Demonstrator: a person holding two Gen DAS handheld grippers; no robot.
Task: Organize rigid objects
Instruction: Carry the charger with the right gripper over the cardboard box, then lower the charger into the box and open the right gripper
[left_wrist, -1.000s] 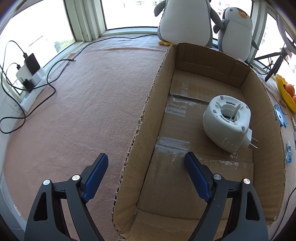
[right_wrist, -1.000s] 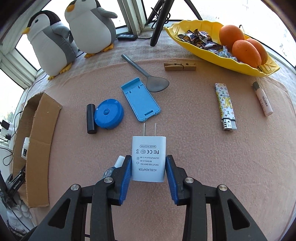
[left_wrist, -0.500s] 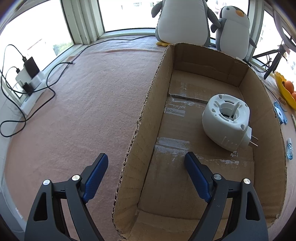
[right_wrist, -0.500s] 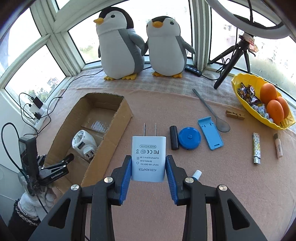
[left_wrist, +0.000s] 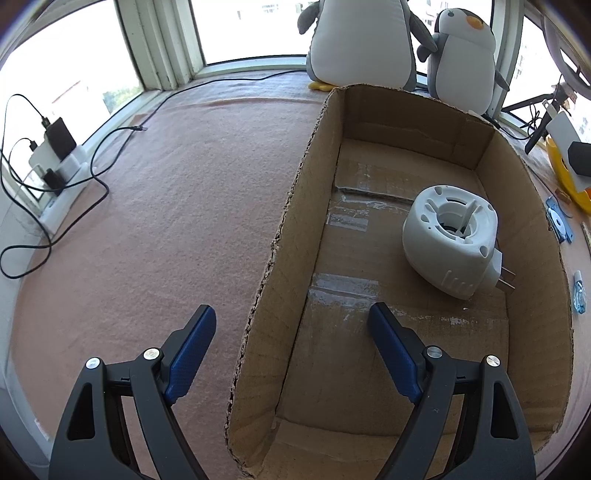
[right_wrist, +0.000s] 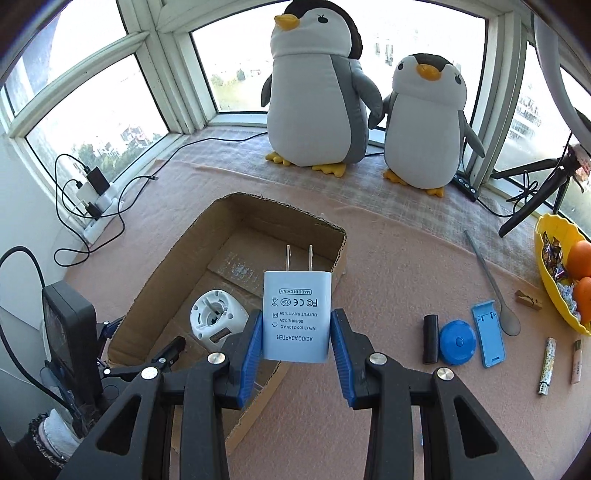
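Note:
My right gripper (right_wrist: 296, 341) is shut on a white AC/DC adapter (right_wrist: 296, 314), prongs pointing away, held in the air over the near right wall of the cardboard box (right_wrist: 334, 230). A white round plug-in device (right_wrist: 216, 319) lies in the box, also seen in the left wrist view (left_wrist: 450, 240). My left gripper (left_wrist: 290, 352) is open and empty, straddling the box's left wall (left_wrist: 280, 251), one finger outside and one inside. On the pink cloth to the right lie a black cylinder (right_wrist: 430, 343), blue tape measure (right_wrist: 458, 341), blue phone stand (right_wrist: 487, 338), spoon (right_wrist: 493, 288), clothespin (right_wrist: 528, 300) and lighter (right_wrist: 547, 365).
Two plush penguins (right_wrist: 317, 92) stand behind the box by the window. A yellow bowl (right_wrist: 546, 280) with oranges and sweets is at the right, a tripod (right_wrist: 535, 192) behind it. A power strip with chargers and cables (right_wrist: 94, 201) lies at the left.
My right gripper carried the adapter left from the loose items to above the box. My left gripper stayed open at the box's left wall, shifting only slightly.

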